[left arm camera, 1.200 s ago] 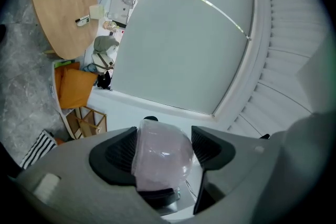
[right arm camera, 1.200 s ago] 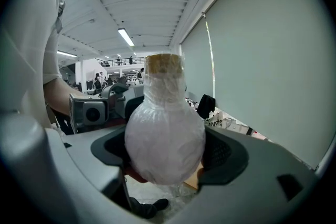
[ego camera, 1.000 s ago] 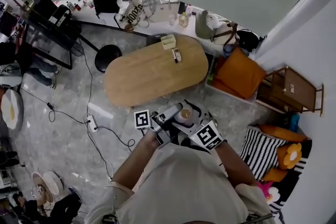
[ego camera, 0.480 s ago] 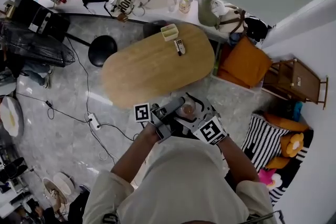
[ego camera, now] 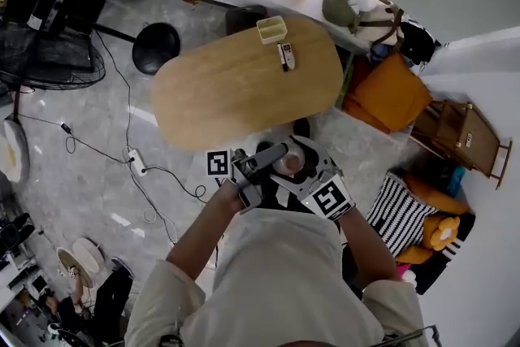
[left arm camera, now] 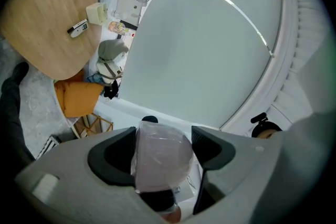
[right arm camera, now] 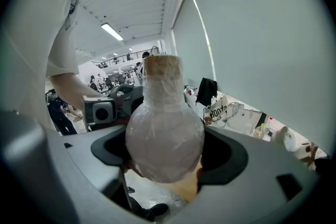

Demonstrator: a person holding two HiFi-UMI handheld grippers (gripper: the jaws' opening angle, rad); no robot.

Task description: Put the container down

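Observation:
A round-bellied container (ego camera: 287, 162) with a narrow neck, wrapped in clear film, is held in the air in front of the person's body, just off the near edge of the oval wooden table (ego camera: 236, 89). My left gripper (ego camera: 275, 158) is shut on it from the left and my right gripper (ego camera: 305, 168) from the right. In the left gripper view the wrapped container (left arm camera: 160, 157) fills the gap of the left gripper (left arm camera: 163, 152). In the right gripper view the container's bulb (right arm camera: 164, 139) sits in the right gripper (right arm camera: 165, 150), neck upward.
On the table's far end lie a small pale box (ego camera: 271, 30) and a remote (ego camera: 285, 55). A black stool (ego camera: 157, 47) stands at the far left and an orange seat (ego camera: 388, 93) to the right. Cables and a power strip (ego camera: 136, 166) cross the floor on the left.
The head view has shifted, so the table sits a little lower and to the right. Both grippers stay closed on the container at about the same place before the body.

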